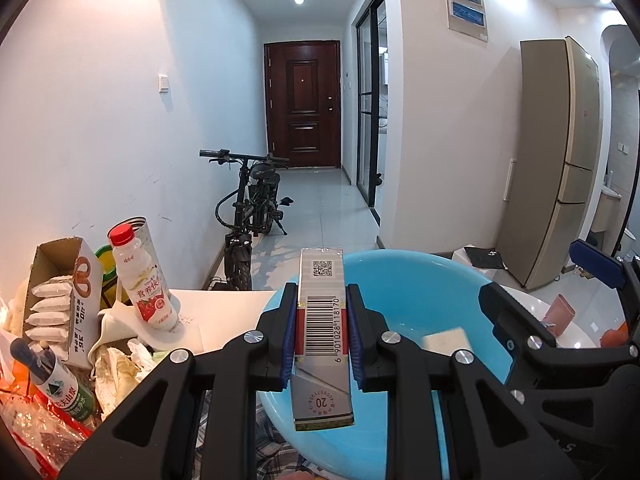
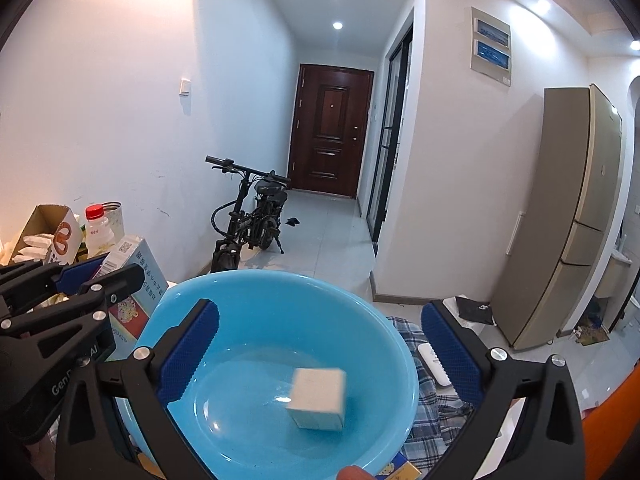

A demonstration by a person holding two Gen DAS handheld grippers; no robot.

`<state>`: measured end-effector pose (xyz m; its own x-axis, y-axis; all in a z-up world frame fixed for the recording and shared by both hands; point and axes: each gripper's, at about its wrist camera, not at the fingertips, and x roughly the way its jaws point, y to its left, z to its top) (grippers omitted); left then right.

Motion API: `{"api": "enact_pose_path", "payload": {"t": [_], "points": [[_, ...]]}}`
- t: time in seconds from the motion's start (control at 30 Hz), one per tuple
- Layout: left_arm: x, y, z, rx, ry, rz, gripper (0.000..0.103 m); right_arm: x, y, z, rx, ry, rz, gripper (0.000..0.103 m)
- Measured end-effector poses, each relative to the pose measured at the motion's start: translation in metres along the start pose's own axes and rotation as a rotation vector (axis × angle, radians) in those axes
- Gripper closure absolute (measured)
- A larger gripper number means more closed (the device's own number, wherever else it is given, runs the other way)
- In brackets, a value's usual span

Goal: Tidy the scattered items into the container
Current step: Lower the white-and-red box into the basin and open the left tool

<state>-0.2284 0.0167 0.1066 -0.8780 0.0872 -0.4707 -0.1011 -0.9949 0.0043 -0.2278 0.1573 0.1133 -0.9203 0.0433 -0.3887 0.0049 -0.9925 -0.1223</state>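
Observation:
A blue plastic basin (image 2: 280,312) sits in front of both grippers; it also shows in the left wrist view (image 1: 420,280). A small white box (image 2: 318,398) lies in the basin, blurred, and shows in the left wrist view (image 1: 446,338) too. My left gripper (image 1: 322,336) is shut on a barcode-printed carton (image 1: 322,320), held over the basin's near left rim. From the right wrist view the left gripper (image 2: 96,276) and its carton (image 2: 136,272) are at the left of the basin. My right gripper (image 2: 320,352) is open and empty above the basin; its fingers (image 1: 592,264) show at the right.
Clutter stands at the left: an open cardboard snack box (image 1: 60,292), a red-capped milk bottle (image 1: 144,280), a water bottle (image 1: 52,380), crumpled wrappers. A white remote (image 2: 434,364) lies on plaid cloth (image 2: 424,412) right of the basin. A bike (image 1: 252,208) and fridge (image 1: 560,160) stand beyond.

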Motion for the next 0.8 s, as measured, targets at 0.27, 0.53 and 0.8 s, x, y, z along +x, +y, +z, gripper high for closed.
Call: {"api": "enact_pose_path", "payload": {"t": [0.27,0.53,0.8], "points": [[-0.004,-0.006,0.000,0.015,-0.013,-0.010,0.082,0.000,-0.010,0.000,0.037,0.004,-0.018,0.000],[-0.002,-0.009,-0.001,0.024,-0.012,-0.014,0.082,-0.002,-0.016,0.002,0.065,-0.001,-0.030,0.000],[-0.003,-0.009,-0.001,0.024,-0.013,-0.016,0.082,-0.002,-0.015,0.003,0.062,0.000,-0.030,0.000]]}}
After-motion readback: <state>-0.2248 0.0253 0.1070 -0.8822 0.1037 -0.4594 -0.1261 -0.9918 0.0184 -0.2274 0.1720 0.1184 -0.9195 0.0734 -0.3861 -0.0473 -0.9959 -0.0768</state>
